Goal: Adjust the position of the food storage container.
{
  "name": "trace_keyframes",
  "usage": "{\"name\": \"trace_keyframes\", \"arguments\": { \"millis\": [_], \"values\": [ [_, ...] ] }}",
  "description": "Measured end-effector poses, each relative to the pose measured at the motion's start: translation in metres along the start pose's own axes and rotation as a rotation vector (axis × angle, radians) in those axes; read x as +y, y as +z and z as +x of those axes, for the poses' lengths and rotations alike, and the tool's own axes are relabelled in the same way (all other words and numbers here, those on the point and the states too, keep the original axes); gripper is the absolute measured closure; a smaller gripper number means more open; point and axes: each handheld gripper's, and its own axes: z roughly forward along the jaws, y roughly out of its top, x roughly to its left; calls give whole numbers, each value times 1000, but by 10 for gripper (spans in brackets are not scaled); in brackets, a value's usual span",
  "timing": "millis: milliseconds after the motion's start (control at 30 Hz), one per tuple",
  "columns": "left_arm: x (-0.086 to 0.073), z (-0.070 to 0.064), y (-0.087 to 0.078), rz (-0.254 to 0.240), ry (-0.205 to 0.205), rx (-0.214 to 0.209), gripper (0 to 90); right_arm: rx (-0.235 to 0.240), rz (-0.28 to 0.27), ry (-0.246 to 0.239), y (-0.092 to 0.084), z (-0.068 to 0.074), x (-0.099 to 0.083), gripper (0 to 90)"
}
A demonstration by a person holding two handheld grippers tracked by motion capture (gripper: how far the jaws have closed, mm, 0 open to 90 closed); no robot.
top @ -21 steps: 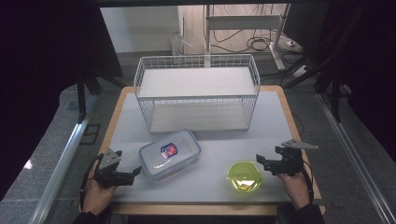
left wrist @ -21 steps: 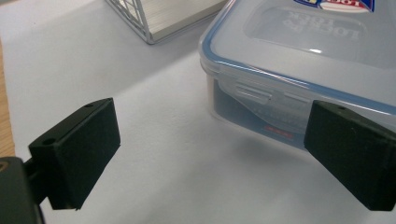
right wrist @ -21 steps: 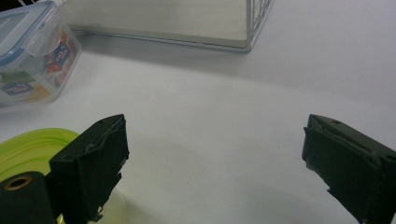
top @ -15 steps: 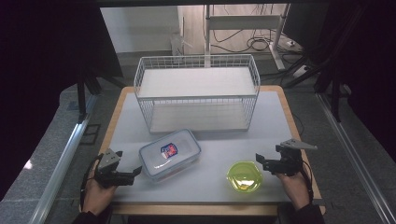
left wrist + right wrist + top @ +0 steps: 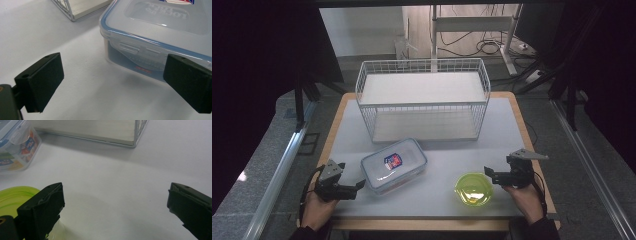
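White wire shelf rack on a grey-topped table

The wire rack (image 5: 422,102) stands at the table's (image 5: 452,192) far half — two white shelves inside, cables (image 5: 492,47) on the floor behind.

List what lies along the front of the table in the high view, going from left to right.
Left hand-held gripper → clear lidded container → green bowl → right hand-held gripper. The white wire rack stands farther back, behind this row.

Black hand-held gripper (image 5: 360,184) each hand, grey three-cornered top plates, square black pads (image 5: 47,75), trailing black cables.
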Motion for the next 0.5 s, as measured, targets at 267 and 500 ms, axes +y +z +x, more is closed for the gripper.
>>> {"name": "trace_keyframes", "arguments": {
  "millis": [267,500],
  "values": [
    [0,0,0,-1,-2,0,38,11,-6,-32,-4,6,4,81],
    [1,3,-5,-39,-23,7,39,48,-5,-93,-15,21,12,391]
  ]
}}
